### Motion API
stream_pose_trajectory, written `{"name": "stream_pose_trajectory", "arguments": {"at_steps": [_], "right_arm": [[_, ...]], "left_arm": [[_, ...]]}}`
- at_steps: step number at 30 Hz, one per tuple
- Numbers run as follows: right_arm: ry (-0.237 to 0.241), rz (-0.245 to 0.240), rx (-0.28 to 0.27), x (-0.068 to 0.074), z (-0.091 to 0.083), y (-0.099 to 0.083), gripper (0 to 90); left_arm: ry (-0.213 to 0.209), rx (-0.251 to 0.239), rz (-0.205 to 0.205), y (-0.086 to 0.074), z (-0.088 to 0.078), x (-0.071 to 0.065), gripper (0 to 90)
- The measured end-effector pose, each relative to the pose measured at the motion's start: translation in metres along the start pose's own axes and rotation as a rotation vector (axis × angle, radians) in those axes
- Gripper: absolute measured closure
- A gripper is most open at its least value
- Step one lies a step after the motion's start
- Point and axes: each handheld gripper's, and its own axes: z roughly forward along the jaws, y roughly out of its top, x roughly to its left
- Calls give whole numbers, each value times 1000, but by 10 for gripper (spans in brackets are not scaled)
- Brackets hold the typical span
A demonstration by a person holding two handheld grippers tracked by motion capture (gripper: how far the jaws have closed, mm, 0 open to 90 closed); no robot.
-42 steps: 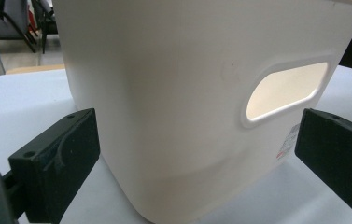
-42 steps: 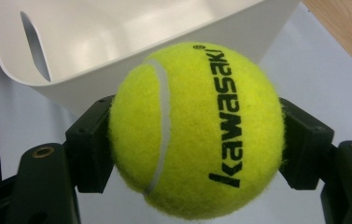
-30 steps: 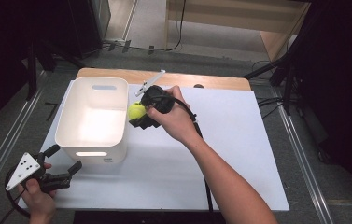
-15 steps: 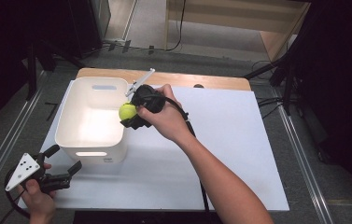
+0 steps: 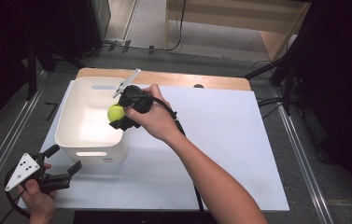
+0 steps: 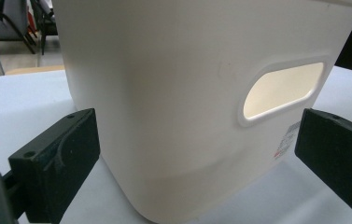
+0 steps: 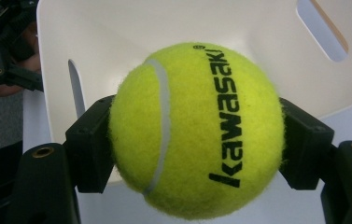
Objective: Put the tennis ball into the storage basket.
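Observation:
A yellow tennis ball (image 5: pixel 116 113) (image 7: pixel 197 130) marked "kawasaki" is clamped between the jaws of my right gripper (image 5: pixel 120 115) (image 7: pixel 197 140), which is shut on it. The ball hangs over the right rim of a white plastic bin (image 5: pixel 78 140) (image 7: pixel 117 37) at the table's left. My left gripper (image 5: pixel 62 161) (image 6: pixel 197 154) rests at the near left corner, open, its jaws pointing at the bin's near wall (image 6: pixel 173 93) with the oval handle hole (image 6: pixel 283 91). Nothing is between them.
The bin stands on a white board (image 5: pixel 229 140) laid over a wooden table (image 5: pixel 183 79). Metal rails (image 5: pixel 304 154) run along both sides. The board to the right of the bin is bare.
My right gripper has carried the ball leftward from beside the bin to above its right rim. The left gripper has stayed where it was.

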Motion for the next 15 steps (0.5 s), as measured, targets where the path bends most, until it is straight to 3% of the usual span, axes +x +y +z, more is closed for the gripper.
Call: {"name": "stream_pose_trajectory", "arguments": {"at_steps": [6, 15], "right_arm": [[18, -26, 2, 5, 13, 6, 237], [29, -24, 38, 10, 29, 10, 236]], "left_arm": [[-2, 0, 2, 0, 0, 0, 2], [-4, 0, 2, 0, -1, 0, 1]]}}
